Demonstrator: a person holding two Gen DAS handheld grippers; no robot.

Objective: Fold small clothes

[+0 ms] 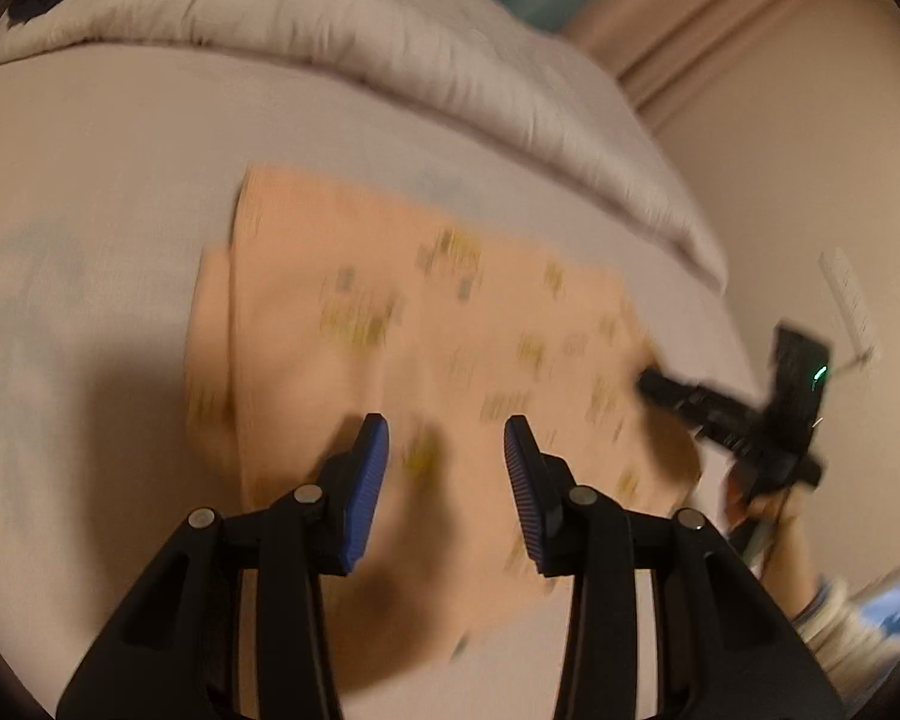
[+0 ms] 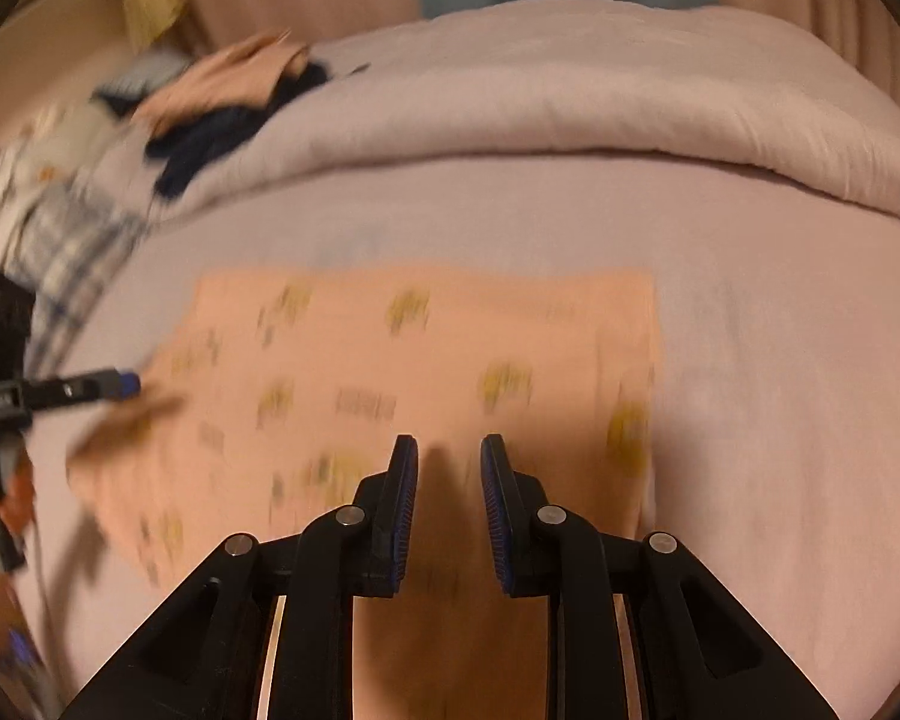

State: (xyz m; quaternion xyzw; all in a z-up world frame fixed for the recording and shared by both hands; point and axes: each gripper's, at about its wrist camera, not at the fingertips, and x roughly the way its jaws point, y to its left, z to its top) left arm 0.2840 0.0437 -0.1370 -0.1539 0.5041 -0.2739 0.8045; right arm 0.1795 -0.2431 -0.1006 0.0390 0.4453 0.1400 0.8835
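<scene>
A small peach garment (image 1: 426, 330) with a yellow print lies flat on the pale bed sheet, one side folded over. It also shows in the right wrist view (image 2: 426, 354). My left gripper (image 1: 447, 426) is open and empty, just above the garment's near part. My right gripper (image 2: 449, 447) is open and empty above the garment's near edge. In the left wrist view the right gripper (image 1: 648, 387) shows at the garment's right corner. In the right wrist view the left gripper (image 2: 129, 384) shows side-on at the garment's left edge. Both views are motion-blurred.
A rolled pale duvet (image 2: 570, 114) runs along the far side of the bed (image 1: 90, 180). A pile of other clothes (image 2: 210, 114), dark blue, peach and checked, sits at the far left. A wall (image 1: 780, 150) stands to the right of the bed.
</scene>
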